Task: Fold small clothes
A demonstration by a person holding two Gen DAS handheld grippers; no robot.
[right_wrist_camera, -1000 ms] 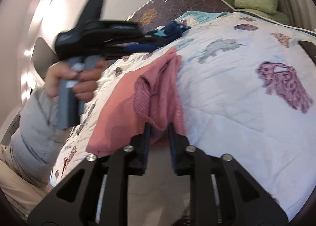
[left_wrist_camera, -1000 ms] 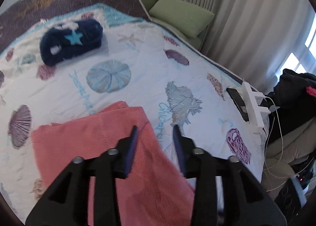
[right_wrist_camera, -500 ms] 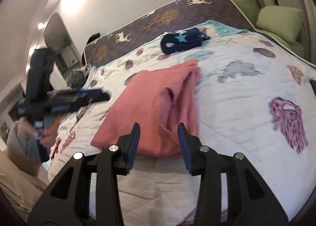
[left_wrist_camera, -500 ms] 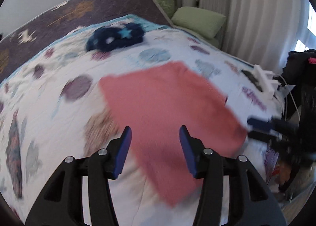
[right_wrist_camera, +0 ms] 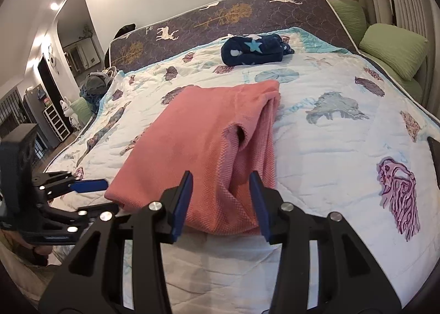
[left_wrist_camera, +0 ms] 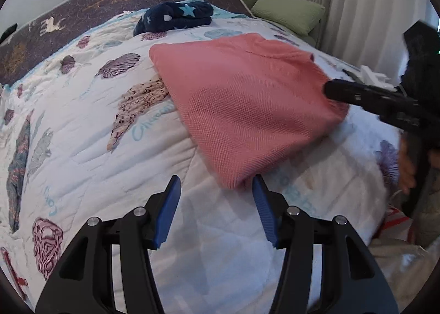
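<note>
Both hand-held grippers, left point(left_wrist_camera: 214, 196) and right point(right_wrist_camera: 220, 196), hang with jaws apart, empty, at the near edge of the pink knit garment point(right_wrist_camera: 209, 138). It lies folded on the bed quilt point(right_wrist_camera: 330, 132); further folds probably remain. Beyond sits a navy star bundle point(right_wrist_camera: 255, 49), already rolled.

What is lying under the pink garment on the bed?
The pink garment lies on the quilt, partly covering a brown shell print. Its own layers are folded beneath. Whatever else lies under it is hidden.
</note>
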